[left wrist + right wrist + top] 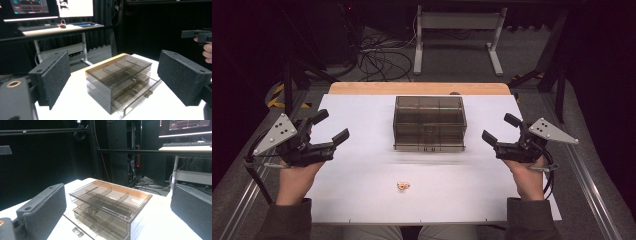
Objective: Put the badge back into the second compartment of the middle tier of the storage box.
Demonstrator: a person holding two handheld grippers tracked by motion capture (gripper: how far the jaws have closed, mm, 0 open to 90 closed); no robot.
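A smoky clear plastic drawer box (429,123) with divided compartments stands at the middle of the white table (362,190); it also faces me in the left gripper view (120,81) and the right gripper view (110,207). A small pale orange object (402,185) lies near the front edge. My left gripper (333,126) hovers left of the box, jaws wide apart and empty. My right gripper (500,128) hovers right of the box, also open and empty. Each gripper is held in a hand.
A wooden strip (419,88) edges the table's far side. Behind it stand a white desk frame (457,35) and loose cables (382,57) on the floor. Monitors and a keyboard sit on a desk (55,28) in the background.
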